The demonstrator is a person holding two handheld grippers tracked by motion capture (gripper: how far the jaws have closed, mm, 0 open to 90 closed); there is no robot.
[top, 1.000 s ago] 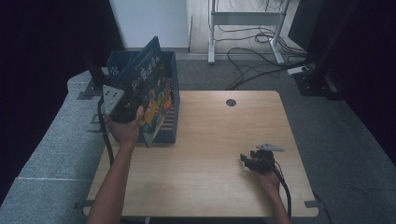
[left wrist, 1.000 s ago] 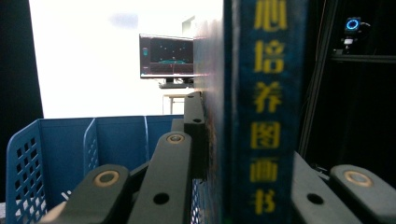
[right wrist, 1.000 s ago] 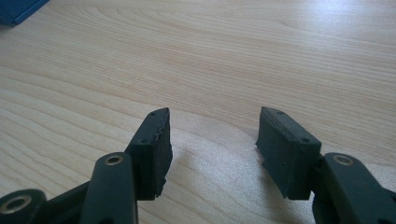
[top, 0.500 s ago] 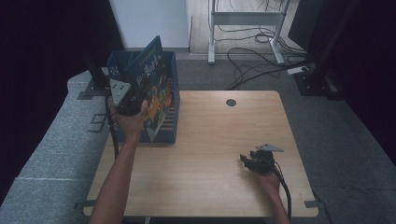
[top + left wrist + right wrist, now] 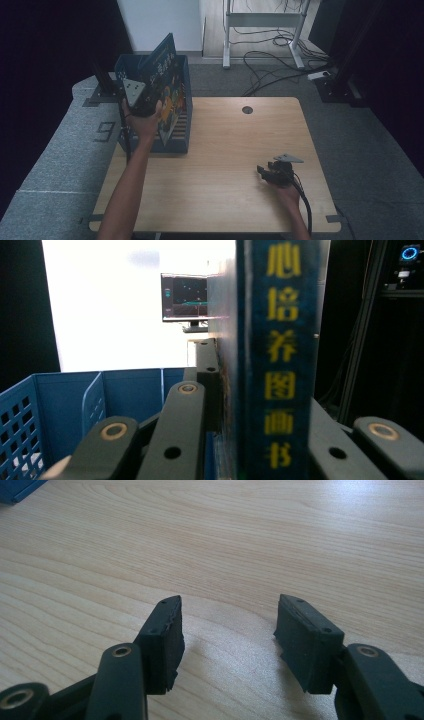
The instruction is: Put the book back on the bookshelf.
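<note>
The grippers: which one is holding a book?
The left gripper, over the blue crate. Its jaws are shut on the dark blue book. The right gripper rests on the table, jaws open, nothing between.

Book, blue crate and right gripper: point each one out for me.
book point(image 5: 280, 365), left gripper view, on its blue spine with yellow lettering
blue crate point(image 5: 177, 146), high view, on its near wall
right gripper point(image 5: 227, 635), right gripper view, midway between its open fingertips

Both forearms are bare, with no sleeves. Each hand-held gripper, left point(image 5: 141, 102) and right point(image 5: 272, 171), is black, topped by a grey three-cornered plate dotted with holes, and trails a black cable. The black jaw links carry brass-ringed pivots and small screws; the pads are matt black.
</note>
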